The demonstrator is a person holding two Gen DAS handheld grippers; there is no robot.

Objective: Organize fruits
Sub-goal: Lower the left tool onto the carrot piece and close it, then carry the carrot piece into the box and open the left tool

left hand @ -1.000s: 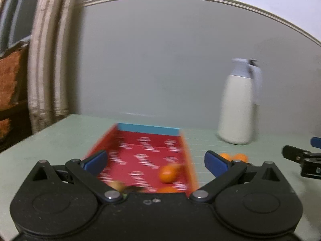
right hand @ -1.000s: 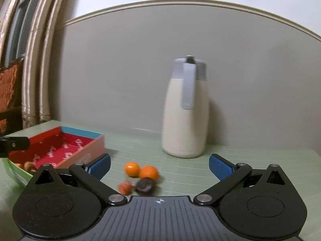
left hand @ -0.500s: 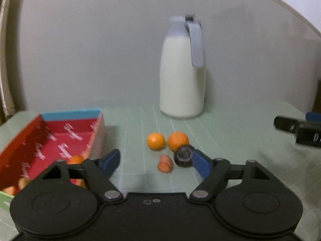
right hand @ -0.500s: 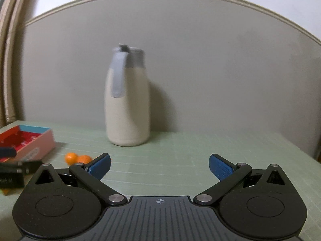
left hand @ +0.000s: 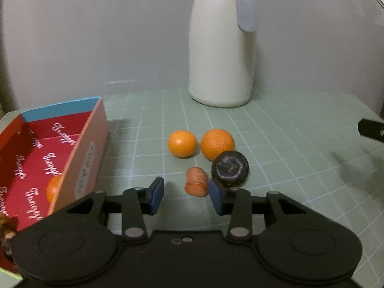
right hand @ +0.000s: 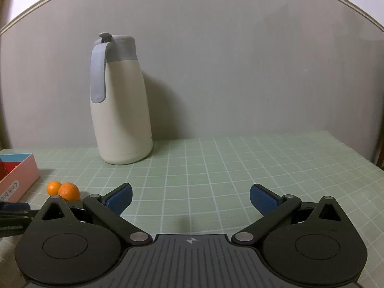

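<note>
In the left wrist view my left gripper (left hand: 186, 195) hangs low over the green mat with its jaws closing. A small reddish-orange fruit (left hand: 196, 181) lies just ahead between the fingertips, near the right pad and clear of the left one. Beyond it lie two oranges (left hand: 182, 144) (left hand: 217, 144) and a dark round fruit (left hand: 230, 170). A red box (left hand: 88, 153) at the left holds an orange (left hand: 54, 188). My right gripper (right hand: 191, 199) stands open with nothing in it over bare mat; the oranges (right hand: 69, 191) lie to its left.
A tall white jug (left hand: 220, 48) with a grey lid stands at the back against the wall, also in the right wrist view as the jug (right hand: 122, 108). The right gripper's tip (left hand: 370, 132) shows at the right edge. The mat's right edge (right hand: 360, 158) drops off.
The left gripper swung from over the red box to the loose fruits, sank, and its jaws narrowed. The right gripper turned right, so the jug and oranges slid left in its view.
</note>
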